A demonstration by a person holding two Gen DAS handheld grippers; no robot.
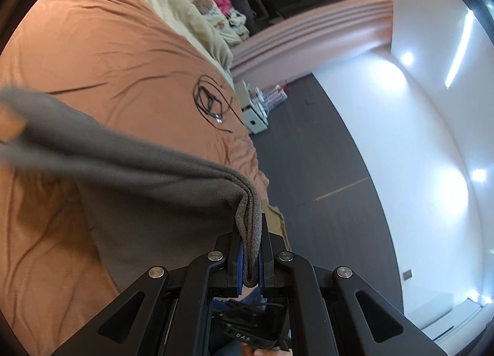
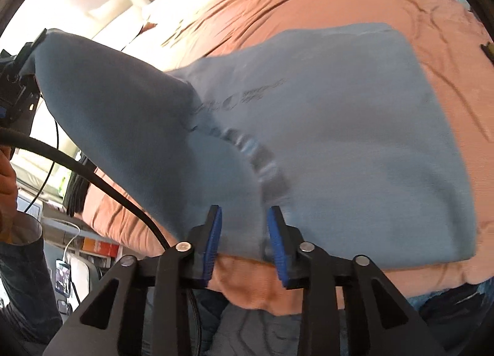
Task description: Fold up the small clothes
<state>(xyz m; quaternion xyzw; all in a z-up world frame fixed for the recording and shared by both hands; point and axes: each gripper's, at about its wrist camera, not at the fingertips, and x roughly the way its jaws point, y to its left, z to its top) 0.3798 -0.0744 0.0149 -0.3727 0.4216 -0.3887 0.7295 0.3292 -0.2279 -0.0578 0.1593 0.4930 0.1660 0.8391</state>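
A grey-blue garment lies spread on a bed covered with a rust-brown bedspread. It looks like a small sweatshirt, with faint dark lettering across its middle. Most of the cloth rests flat on the bedspread, while one part on the left side is lifted off the bed and stretched upward toward the left edge of the right wrist view.

The left tongs are clamped tight on a folded edge of that garment, which looks grey in the left wrist view; the cloth is pinched between the blue pads and trails away to the left above the bed. In the right wrist view the same tongs appear at the far left, holding the raised end of the cloth.

The right tongs stand partly open over the near edge of the garment. Cloth lies between the two blue pads, but the pads do not press on it.

A coil of thin black cable lies on the bedspread beyond the garment. A cream blanket covers the far part of the bed. Dark flooring and a white wall lie to the right of the bed.
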